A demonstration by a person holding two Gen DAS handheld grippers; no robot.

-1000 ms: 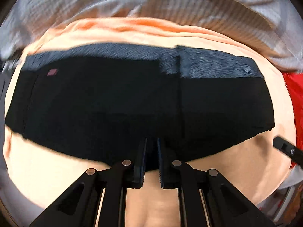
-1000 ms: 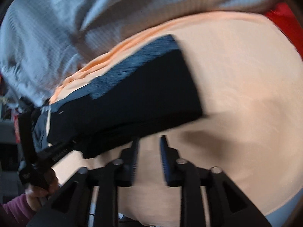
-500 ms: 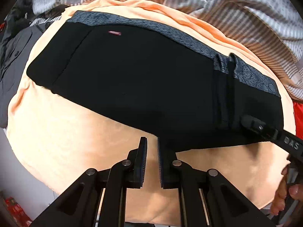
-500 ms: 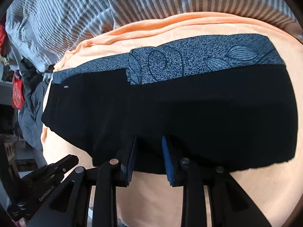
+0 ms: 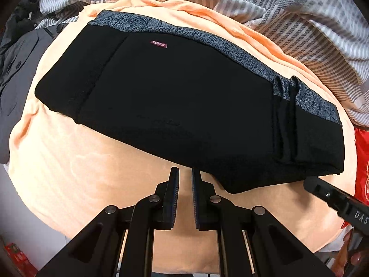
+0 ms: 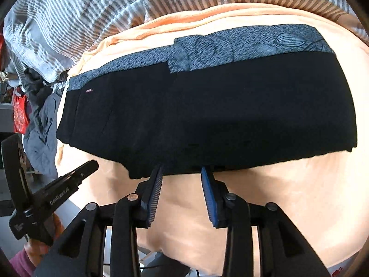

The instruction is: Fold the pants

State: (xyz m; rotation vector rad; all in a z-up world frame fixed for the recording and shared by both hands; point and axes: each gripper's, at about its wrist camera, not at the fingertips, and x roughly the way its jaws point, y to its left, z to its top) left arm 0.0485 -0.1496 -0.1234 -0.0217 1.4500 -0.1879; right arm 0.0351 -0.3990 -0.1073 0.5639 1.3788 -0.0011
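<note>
The black pants (image 5: 184,106) lie folded in a long flat band on the peach blanket (image 5: 92,184), with a grey patterned strip (image 5: 219,43) along the far edge and a small red label (image 5: 158,44). They also show in the right wrist view (image 6: 207,115). My left gripper (image 5: 185,173) hovers just off the near edge of the pants, jaws nearly closed and empty. My right gripper (image 6: 181,173) sits at the near edge of the pants with its jaws apart and nothing between them. Each gripper shows in the other's view, the right one at the right edge (image 5: 332,198), the left one at the left (image 6: 57,184).
A grey and white striped duvet (image 6: 92,11) is bunched behind the blanket. Dark grey clothes (image 5: 16,69) lie at the left. A red item (image 5: 362,161) is at the right edge. The blanket's near edge (image 6: 288,219) drops off close to the grippers.
Both grippers have drawn back from the pants toward the near edge. The right gripper's jaws have opened wider. The pants lie still in their folded band.
</note>
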